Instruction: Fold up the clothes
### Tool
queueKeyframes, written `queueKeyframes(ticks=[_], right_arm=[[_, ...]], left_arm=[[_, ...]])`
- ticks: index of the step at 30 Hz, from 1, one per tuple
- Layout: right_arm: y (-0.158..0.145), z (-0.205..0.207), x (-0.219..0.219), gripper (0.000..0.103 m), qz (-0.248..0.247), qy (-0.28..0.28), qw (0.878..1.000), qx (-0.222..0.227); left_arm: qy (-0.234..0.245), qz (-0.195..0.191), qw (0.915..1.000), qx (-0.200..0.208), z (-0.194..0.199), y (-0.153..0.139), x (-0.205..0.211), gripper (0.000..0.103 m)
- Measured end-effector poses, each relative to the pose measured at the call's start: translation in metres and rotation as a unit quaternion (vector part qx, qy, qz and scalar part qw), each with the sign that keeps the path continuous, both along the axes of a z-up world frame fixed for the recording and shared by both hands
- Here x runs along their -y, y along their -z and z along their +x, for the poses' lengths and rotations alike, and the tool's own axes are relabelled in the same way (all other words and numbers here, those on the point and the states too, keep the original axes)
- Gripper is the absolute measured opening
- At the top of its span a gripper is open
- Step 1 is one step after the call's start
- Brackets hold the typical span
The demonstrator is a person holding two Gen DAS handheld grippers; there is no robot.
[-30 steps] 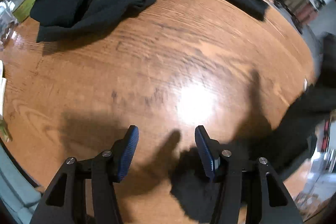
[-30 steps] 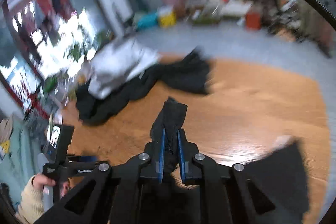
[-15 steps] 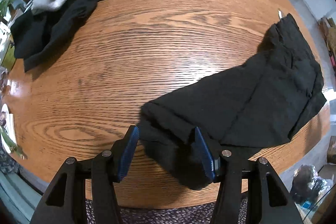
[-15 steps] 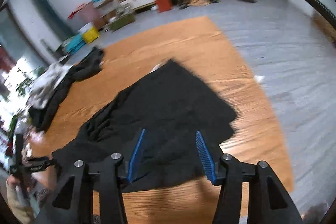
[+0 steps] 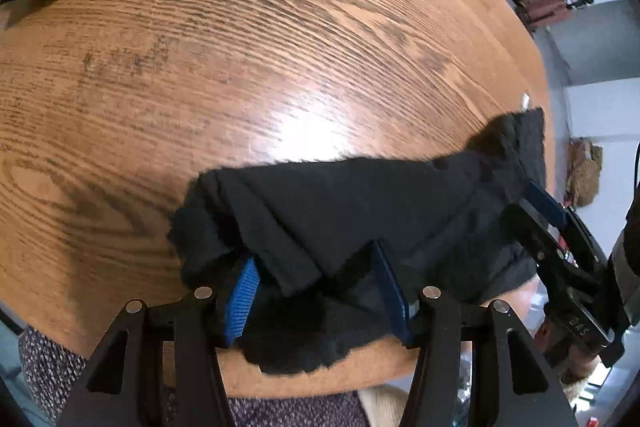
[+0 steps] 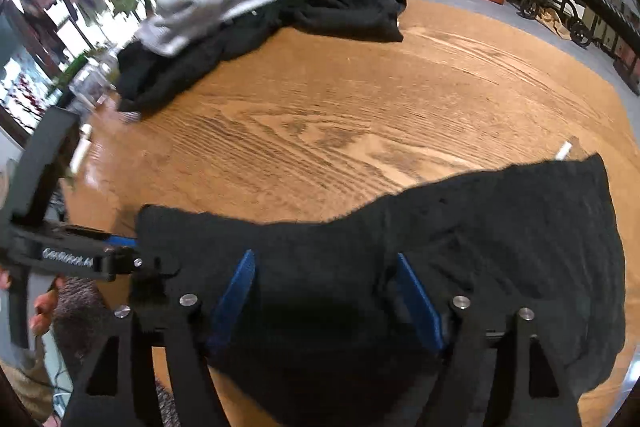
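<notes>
Now I see black garment (image 6: 460, 239) flat on wooden table (image 5: 240, 67), near edge. My left gripper (image 5: 316, 291) closing, fabric folds between pads, not pinched. My right gripper (image 6: 328, 291) opening over cloth. Clothes pile (image 6: 240, 15) far ahead.

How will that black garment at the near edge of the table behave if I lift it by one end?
The black garment is probably floppy: it lies in soft folds and drapes over the table edge. Lifted by one end, it would likely sag and unfold. It seems unlikely to slide freely on wood.
</notes>
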State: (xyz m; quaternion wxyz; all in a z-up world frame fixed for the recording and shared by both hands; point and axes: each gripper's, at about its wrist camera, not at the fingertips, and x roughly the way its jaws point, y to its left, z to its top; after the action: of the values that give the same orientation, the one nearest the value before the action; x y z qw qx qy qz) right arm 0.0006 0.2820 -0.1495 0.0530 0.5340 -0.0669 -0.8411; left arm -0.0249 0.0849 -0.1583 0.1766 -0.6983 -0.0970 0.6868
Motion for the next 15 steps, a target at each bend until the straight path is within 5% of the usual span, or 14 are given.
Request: queueKeyframes(ticks=[1, 2, 5, 12, 15], right_arm=[[0.002, -0.007, 0.000, 0.039, 0.004, 0.000, 1.000, 0.004], [0.001, -0.013, -0.001, 0.028, 0.004, 0.002, 1.000, 0.004], [-0.014, -0.024, -0.007, 0.007, -0.027, -0.006, 1.000, -0.014], [-0.050, -0.051, -0.003, 0.007, -0.024, -0.012, 0.997, -0.066], [-0.052, -0.047, 0.000, 0.030, -0.028, -0.018, 0.997, -0.064]], left_arm=[[0.003, 0.007, 0.9999, -0.008, -0.001, -0.003, 0.000, 0.027], [0.007, 0.013, 0.9997, -0.017, -0.002, -0.007, -0.001, 0.011], [0.005, 0.046, 0.9988, -0.014, -0.008, -0.015, 0.005, 0.009], [-0.080, 0.152, 0.9851, 0.001, -0.052, -0.020, 0.021, 0.008], [-0.113, 0.146, 0.9827, -0.013, -0.074, -0.009, 0.022, 0.008]])
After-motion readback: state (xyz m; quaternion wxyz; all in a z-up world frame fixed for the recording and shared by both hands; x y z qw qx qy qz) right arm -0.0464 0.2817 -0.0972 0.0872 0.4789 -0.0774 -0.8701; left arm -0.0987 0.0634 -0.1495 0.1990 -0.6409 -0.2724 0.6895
